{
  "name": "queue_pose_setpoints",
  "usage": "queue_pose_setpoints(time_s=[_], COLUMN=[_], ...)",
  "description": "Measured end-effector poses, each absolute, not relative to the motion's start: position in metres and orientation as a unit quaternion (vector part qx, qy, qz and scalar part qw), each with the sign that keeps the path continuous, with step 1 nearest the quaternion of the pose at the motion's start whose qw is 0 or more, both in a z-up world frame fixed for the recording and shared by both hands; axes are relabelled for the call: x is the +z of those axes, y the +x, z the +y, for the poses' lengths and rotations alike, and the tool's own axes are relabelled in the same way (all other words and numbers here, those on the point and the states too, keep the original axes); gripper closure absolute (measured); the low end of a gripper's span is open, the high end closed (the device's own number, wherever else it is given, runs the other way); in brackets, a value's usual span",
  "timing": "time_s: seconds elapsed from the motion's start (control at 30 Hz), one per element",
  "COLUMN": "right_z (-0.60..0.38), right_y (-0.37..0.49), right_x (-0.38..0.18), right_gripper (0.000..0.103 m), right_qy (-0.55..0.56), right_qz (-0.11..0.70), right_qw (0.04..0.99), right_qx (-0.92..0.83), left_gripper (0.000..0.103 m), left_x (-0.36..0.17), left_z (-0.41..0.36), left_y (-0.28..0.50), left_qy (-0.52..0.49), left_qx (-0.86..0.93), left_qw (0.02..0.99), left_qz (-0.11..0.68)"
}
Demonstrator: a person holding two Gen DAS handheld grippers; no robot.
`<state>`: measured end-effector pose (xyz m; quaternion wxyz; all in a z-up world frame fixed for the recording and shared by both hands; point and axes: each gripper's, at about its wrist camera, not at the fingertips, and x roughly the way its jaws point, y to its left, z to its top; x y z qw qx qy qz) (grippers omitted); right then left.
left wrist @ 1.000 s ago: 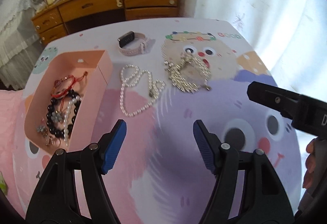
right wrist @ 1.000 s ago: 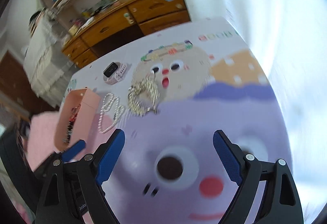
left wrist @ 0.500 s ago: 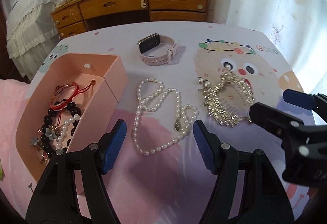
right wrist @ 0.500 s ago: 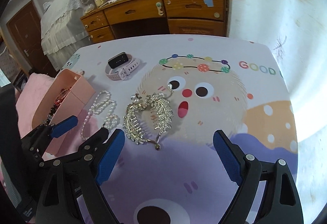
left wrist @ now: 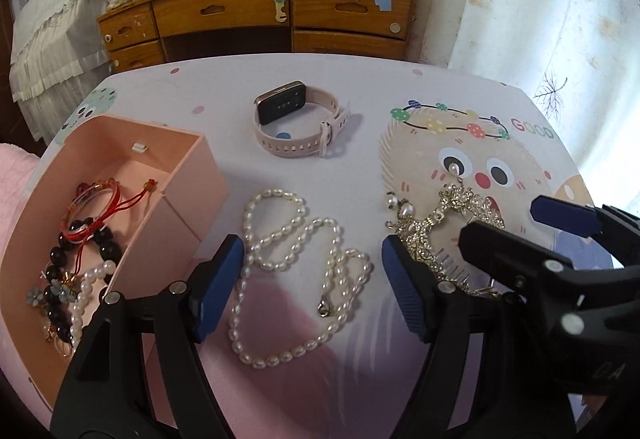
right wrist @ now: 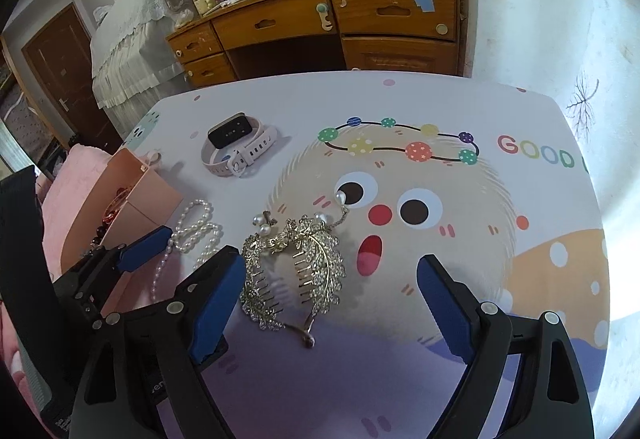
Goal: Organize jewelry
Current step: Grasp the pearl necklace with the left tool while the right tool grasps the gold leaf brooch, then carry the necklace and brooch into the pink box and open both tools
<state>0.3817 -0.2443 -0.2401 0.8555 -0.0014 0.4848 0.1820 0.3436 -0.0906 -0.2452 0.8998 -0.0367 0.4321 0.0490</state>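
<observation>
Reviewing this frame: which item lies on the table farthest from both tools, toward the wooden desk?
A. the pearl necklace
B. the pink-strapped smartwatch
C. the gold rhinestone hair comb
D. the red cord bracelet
B. The pink-strapped smartwatch sits alone toward the desk side of the table, beyond the pearl necklace and the gold rhinestone hair comb, which lie just ahead of the tools; the red cord bracelet is inside the pink box.

The table (left wrist: 360, 379) has a cartoon face cloth. A pearl necklace (left wrist: 296, 271) lies between the left jaws. A pink box (left wrist: 192, 175) sits outside them. A pink watch (left wrist: 300, 123) lies beyond. A sparkly hair comb (right wrist: 296, 271) lies between the right jaws.
</observation>
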Motion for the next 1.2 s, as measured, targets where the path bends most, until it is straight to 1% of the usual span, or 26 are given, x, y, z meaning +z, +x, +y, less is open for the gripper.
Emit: queue_pose_setpoints(time_s=[0.1, 0.13, 0.17, 0.23, 0.27, 0.3, 0.33, 0.37, 0.4, 0.47, 0.53, 0.7, 0.87, 1.0, 1.2], right_z=[-0.244, -0.243, -0.242, -0.239, -0.238, -0.236, -0.234, -0.231, -0.229, -0.227, -0.229, -0.233, -0.242, -0.248, -0.257], right_y=[0.390, 0.391, 0.391, 0.392, 0.392, 0.391, 0.391, 0.390, 0.388, 0.386, 0.383, 0.373, 0.363, 0.353, 0.328], right_x=[-0.244, -0.245, -0.245, -0.246, -0.246, -0.246, -0.246, -0.246, -0.247, -0.247, -0.246, -0.244, -0.242, -0.237, -0.215], right_gripper=[0.029, 0.038, 0.040, 0.044, 0.048, 0.049, 0.055, 0.060, 0.063, 0.073, 0.077, 0.077, 0.078, 0.078, 0.078], right_qy=[0.013, 0.013, 0.006, 0.006, 0.001, -0.004, -0.020, -0.033, -0.044, -0.060, -0.062, -0.075, -0.060, -0.030, 0.040], right_qz=[0.505, 0.511, 0.509, 0.514, 0.514, 0.515, 0.515, 0.515, 0.515, 0.515, 0.518, 0.526, 0.542, 0.557, 0.559], right_qw=[0.845, 0.843, 0.845, 0.842, 0.842, 0.842, 0.842, 0.841, 0.840, 0.838, 0.834, 0.826, 0.819, 0.810, 0.806], right_qx=[0.175, 0.169, 0.162, 0.163, 0.162, 0.162, 0.160, 0.162, 0.165, 0.173, 0.179, 0.186, 0.181, 0.183, 0.190], left_gripper=[0.035, 0.036, 0.038, 0.048, 0.058, 0.069, 0.073, 0.081, 0.089, 0.093, 0.095, 0.096, 0.096, 0.096, 0.096], left_x=[-0.244, -0.244, -0.244, -0.242, -0.241, -0.240, -0.240, -0.239, -0.239, -0.238, -0.238, -0.236, -0.233, -0.226, -0.202], left_z=[-0.090, -0.090, -0.089, -0.089, -0.089, -0.088, -0.088, -0.088, -0.088, -0.087, -0.084, -0.084, -0.086, -0.084, -0.080], left_y=[0.345, 0.347, 0.348, 0.346, 0.345, 0.343, 0.343, 0.342, 0.341, 0.341, 0.341, 0.333, 0.309, 0.286, 0.248], left_qy=[-0.032, -0.034, -0.035, -0.032, -0.030, -0.028, -0.028, -0.028, -0.027, -0.027, -0.030, -0.019, -0.012, -0.023, -0.028], left_qx=[0.041, 0.038, 0.038, 0.033, 0.031, 0.029, 0.027, 0.026, 0.026, 0.022, 0.017, 0.008, -0.004, -0.011, -0.022], left_qw=[0.897, 0.895, 0.893, 0.894, 0.895, 0.895, 0.894, 0.894, 0.894, 0.893, 0.890, 0.883, 0.872, 0.865, 0.862], left_qz=[0.439, 0.443, 0.447, 0.446, 0.444, 0.445, 0.446, 0.446, 0.447, 0.450, 0.454, 0.468, 0.489, 0.502, 0.506])
